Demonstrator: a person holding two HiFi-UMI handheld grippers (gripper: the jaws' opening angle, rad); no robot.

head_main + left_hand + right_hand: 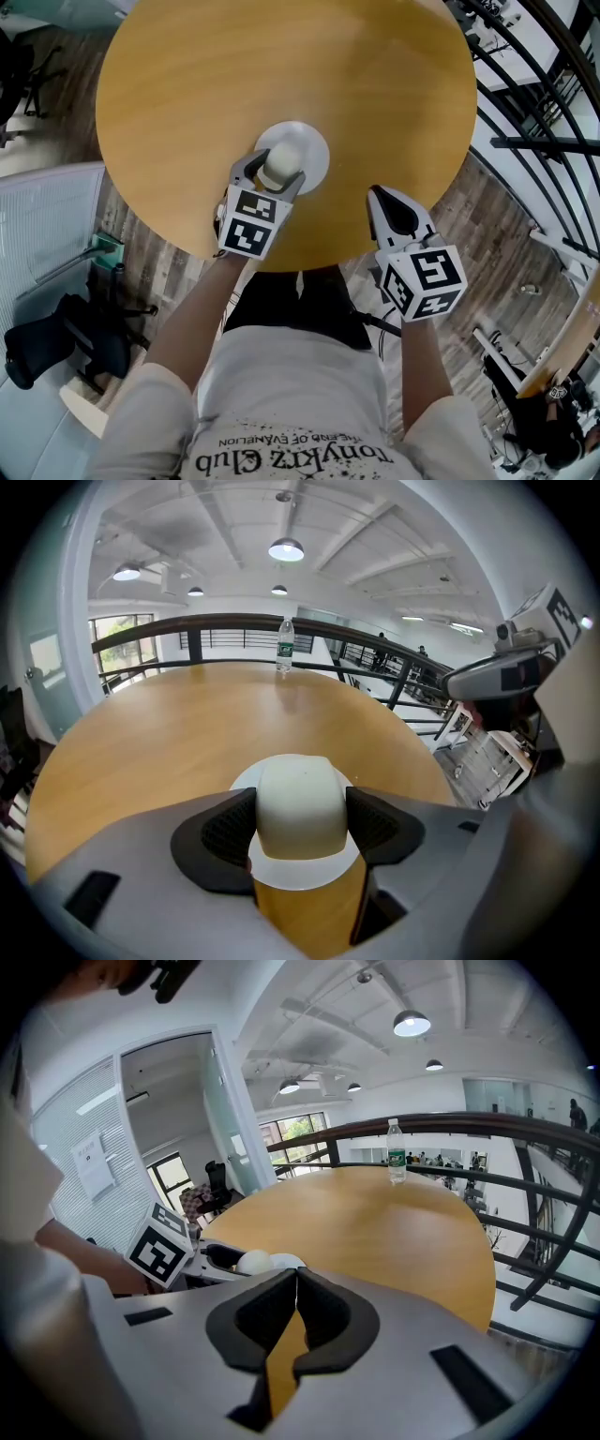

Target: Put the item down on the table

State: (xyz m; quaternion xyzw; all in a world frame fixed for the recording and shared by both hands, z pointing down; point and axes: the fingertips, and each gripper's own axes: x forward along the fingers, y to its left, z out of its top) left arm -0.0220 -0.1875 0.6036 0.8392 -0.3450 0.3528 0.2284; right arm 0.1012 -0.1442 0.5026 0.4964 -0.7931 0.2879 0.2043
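A cream-white upturned cup [301,806] sits between the jaws of my left gripper [275,176], which is shut on it. Under the cup lies a white round saucer [312,150] on the round wooden table [375,84], near its front edge. Whether the cup touches the saucer I cannot tell. In the right gripper view the cup [252,1262] and saucer [287,1262] show small at the left. My right gripper [392,212] hangs over the table's front edge, to the right of the cup, shut with nothing in it [294,1290].
A plastic water bottle [285,647] stands at the table's far edge, in front of a dark railing [375,641]; the bottle [397,1155] shows in the right gripper view too. Wooden floor [478,225] surrounds the table. A black bag [56,342] lies at the lower left.
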